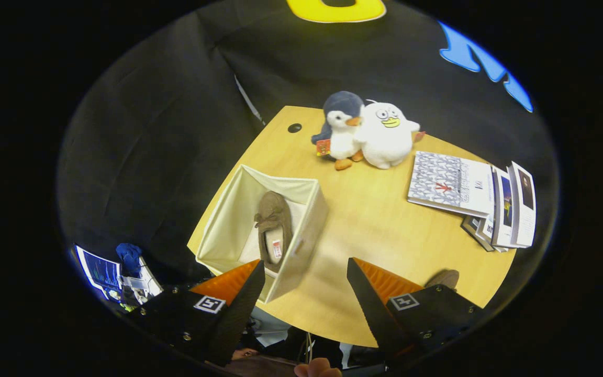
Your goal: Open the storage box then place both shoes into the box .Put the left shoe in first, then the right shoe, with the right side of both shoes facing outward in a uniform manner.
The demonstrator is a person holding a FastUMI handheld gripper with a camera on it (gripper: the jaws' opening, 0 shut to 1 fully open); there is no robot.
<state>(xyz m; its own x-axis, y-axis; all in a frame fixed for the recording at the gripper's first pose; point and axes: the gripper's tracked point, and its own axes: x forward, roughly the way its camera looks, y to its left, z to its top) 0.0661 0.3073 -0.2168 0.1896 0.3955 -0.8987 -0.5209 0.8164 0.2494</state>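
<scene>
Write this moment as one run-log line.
claw: open, empty, above table | box: open | first shoe: inside | second shoe: on table

The gripper has two wedge-shaped fingers with ribbed inner faces. Behind each finger sits a dark housing block fastened with small screws and carrying a square black-and-white fiducial marker.

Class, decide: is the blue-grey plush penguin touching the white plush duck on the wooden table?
Touching. The gripper view shows the blue-grey plush penguin pressed against the white plush duck, no table between them. The open gripper holds nothing.
</scene>
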